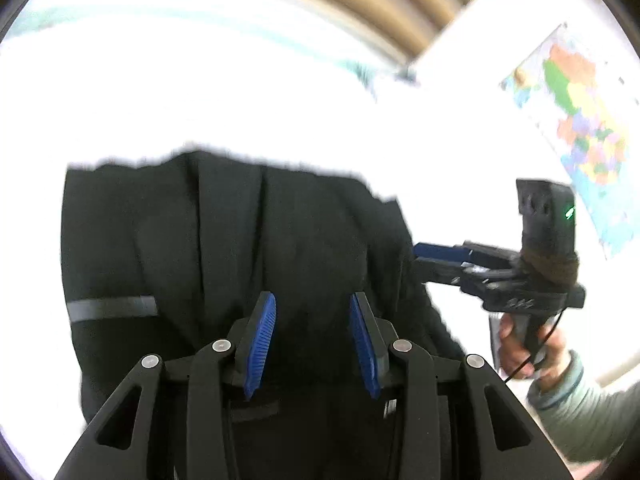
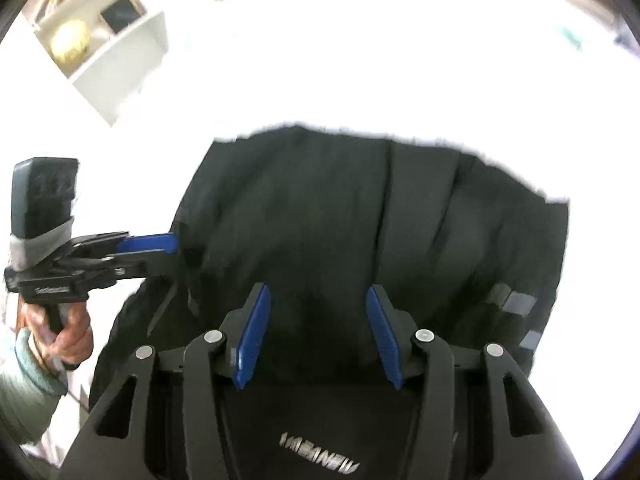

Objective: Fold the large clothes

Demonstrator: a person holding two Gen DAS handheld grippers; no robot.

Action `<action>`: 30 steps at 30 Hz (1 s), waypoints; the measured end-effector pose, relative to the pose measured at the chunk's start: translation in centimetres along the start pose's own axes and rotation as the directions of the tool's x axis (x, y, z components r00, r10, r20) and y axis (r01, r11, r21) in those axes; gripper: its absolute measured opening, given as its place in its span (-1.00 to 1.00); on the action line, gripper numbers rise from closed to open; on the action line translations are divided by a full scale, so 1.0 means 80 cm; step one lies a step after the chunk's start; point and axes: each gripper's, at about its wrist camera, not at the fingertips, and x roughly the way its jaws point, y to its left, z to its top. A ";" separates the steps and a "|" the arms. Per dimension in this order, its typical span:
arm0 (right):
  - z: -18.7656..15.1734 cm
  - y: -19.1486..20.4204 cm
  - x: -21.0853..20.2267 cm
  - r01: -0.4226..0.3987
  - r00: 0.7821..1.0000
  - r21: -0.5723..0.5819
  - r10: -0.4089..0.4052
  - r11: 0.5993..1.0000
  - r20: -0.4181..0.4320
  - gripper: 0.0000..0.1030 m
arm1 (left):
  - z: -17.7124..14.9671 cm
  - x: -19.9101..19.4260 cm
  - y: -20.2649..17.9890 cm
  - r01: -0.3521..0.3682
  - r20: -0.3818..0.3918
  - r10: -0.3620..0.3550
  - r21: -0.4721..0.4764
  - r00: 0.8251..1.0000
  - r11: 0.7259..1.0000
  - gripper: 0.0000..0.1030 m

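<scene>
L claw (image 1: 312, 344) + R claw (image 2: 318, 336): both spread wide, level, side-by-side.

Both rigs are matte black with ribbed blue pads and silver round pivot screws. The left claw (image 1: 312, 344) matches the right claw (image 2: 316, 336), which carries silver lettering underneath. Bare-skinned hands, pale grey-green cuffed sleeves, thin black cable.

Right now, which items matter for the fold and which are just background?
For the job:
- black fabric garment with grey reflective strips
- left gripper, jaws apart
- right gripper, jaws apart

Background:
- colourful wall map
- white shelf unit
- yellow round object
</scene>
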 end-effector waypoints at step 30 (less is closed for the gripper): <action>-0.170 0.042 -0.161 0.079 0.948 0.030 -0.084 0.996 0.306 0.25 | -0.169 -0.153 -0.086 -0.092 0.221 0.062 0.130 0.973 0.987 -0.18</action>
